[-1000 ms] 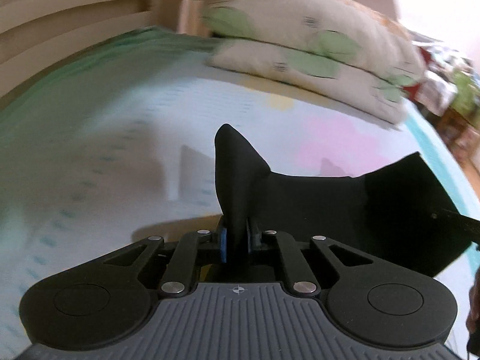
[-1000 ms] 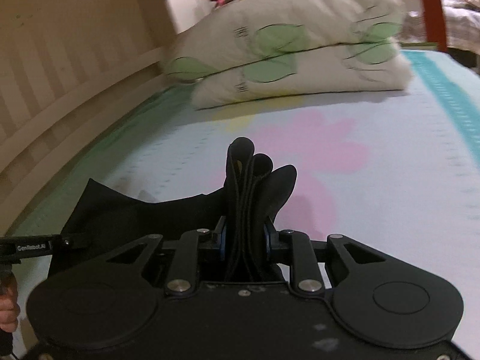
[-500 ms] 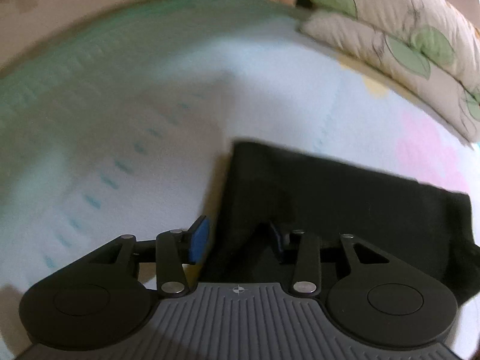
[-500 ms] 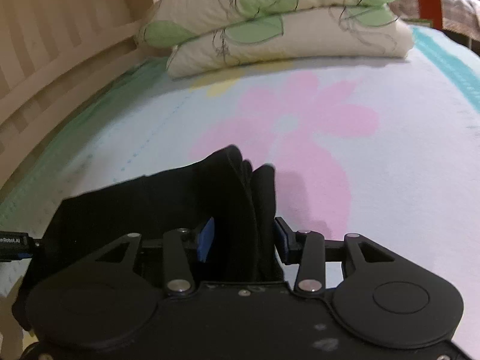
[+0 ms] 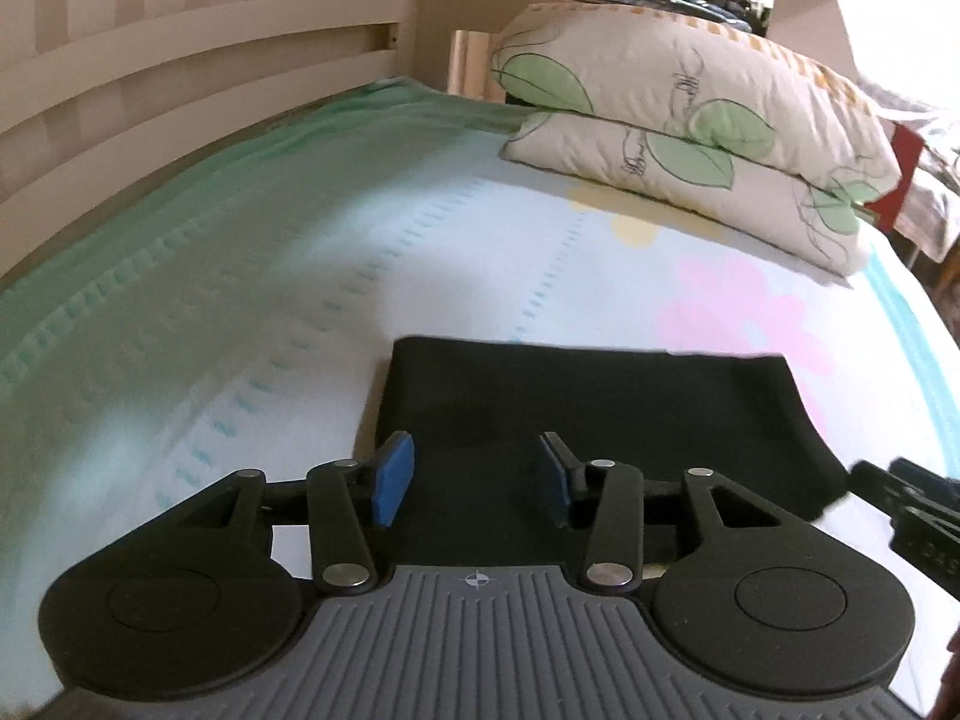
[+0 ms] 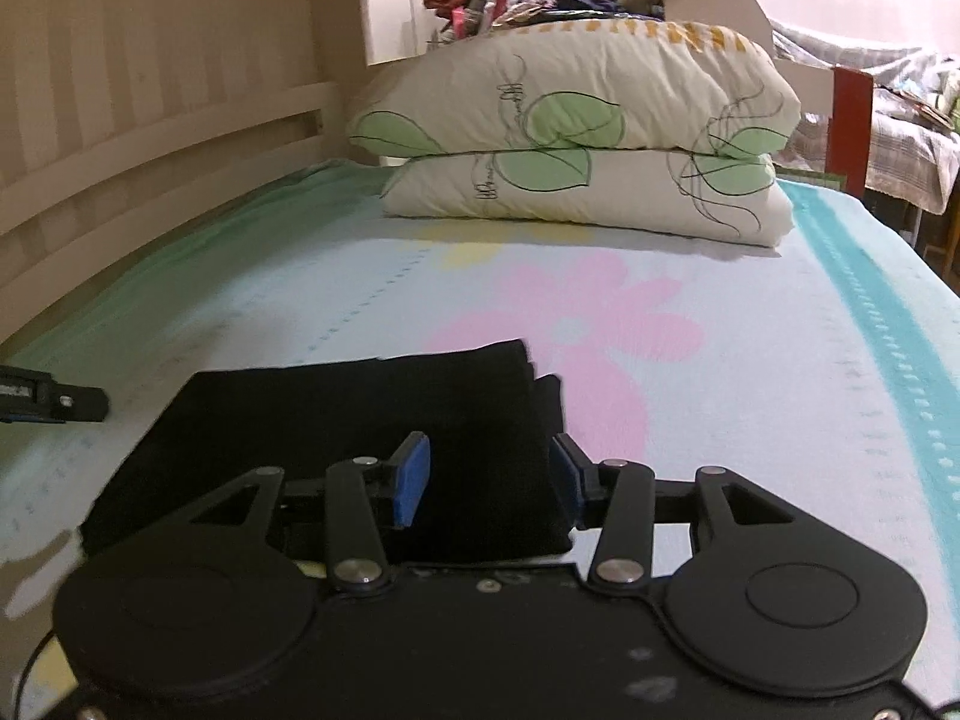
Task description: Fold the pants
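Both grippers hung over the bed with their blue-padded jaws opening and pressing on nothing. Between and just beyond the fingers of the left gripper (image 5: 471, 480) lay the folded black fabric pants (image 5: 594, 414), a flat rectangular bundle resting on the pale blue bedsheet with a pink flower print (image 5: 336, 276). From the right gripper (image 6: 489, 480), the same bundle spread ahead and to its left, its stacked right-hand edge falling in the gap between the jaws, untouched by the pads as far as could be seen. Well beyond both grippers, two stacked cream pillows with green leaf prints (image 6: 576, 150) sat at the far end of the bed, and a beige slatted wooden bed rail (image 5: 180, 90) ran along the left side.
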